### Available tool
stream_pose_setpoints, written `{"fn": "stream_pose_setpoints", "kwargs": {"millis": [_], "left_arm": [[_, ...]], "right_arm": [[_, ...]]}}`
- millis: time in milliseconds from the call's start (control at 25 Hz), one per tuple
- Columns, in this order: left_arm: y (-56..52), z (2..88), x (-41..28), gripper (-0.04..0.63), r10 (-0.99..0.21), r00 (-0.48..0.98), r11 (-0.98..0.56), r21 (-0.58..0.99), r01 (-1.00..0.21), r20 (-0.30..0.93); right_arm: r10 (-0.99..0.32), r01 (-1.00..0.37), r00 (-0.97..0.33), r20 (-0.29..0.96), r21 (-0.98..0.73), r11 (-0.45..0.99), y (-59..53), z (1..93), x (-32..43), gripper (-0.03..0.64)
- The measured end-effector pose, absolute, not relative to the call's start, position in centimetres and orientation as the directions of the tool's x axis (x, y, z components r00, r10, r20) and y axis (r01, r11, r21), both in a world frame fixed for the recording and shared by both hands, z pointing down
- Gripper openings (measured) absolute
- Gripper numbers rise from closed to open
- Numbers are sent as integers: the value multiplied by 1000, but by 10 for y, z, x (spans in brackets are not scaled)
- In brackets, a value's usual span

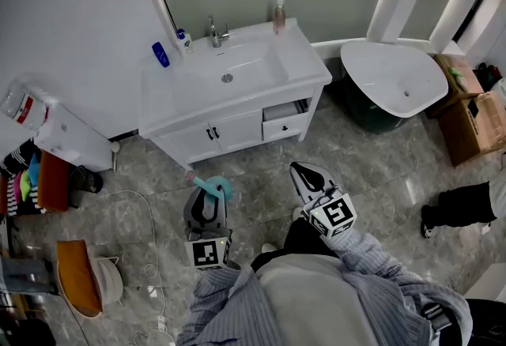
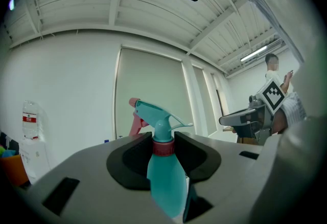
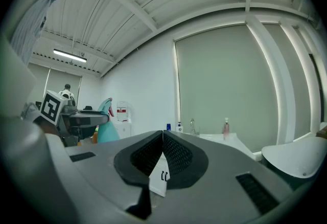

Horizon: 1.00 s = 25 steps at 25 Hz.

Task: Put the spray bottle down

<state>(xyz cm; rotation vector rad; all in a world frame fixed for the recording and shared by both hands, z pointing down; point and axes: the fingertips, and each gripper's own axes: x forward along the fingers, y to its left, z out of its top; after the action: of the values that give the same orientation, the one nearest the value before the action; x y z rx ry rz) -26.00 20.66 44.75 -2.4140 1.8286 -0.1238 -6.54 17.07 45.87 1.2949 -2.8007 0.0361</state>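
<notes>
My left gripper (image 1: 207, 196) is shut on a teal spray bottle (image 2: 164, 177) with a pink trigger, gripping it at the red collar below the nozzle. In the head view the teal spray bottle (image 1: 213, 187) sticks out past the jaws, held level above the grey tiled floor. The right gripper (image 1: 305, 174) hangs beside it to the right with its jaws closed together and nothing between them. From the right gripper view, the bottle (image 3: 104, 127) shows at the left and the right gripper (image 3: 162, 142) points toward the vanity.
A white vanity (image 1: 237, 111) with a sink, faucet (image 1: 214, 34), a pink soap bottle (image 1: 279, 15) and a blue bottle (image 1: 160, 54) stands ahead; one drawer (image 1: 285, 119) is pulled out. A white tub (image 1: 399, 84) sits right, boxes (image 1: 474, 119) farther right, a water dispenser (image 1: 67, 135) left.
</notes>
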Motion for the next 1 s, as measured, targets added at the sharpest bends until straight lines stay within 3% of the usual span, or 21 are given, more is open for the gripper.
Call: {"fn": "stream_pose_setpoints", "kwargs": {"millis": [1000], "left_arm": [[-34,455,-258,133,-987,156,-158,-164,-974,27]], "right_arm": [[-640,-641,-767,37,-31,766,-86,465,-98,18]]}}
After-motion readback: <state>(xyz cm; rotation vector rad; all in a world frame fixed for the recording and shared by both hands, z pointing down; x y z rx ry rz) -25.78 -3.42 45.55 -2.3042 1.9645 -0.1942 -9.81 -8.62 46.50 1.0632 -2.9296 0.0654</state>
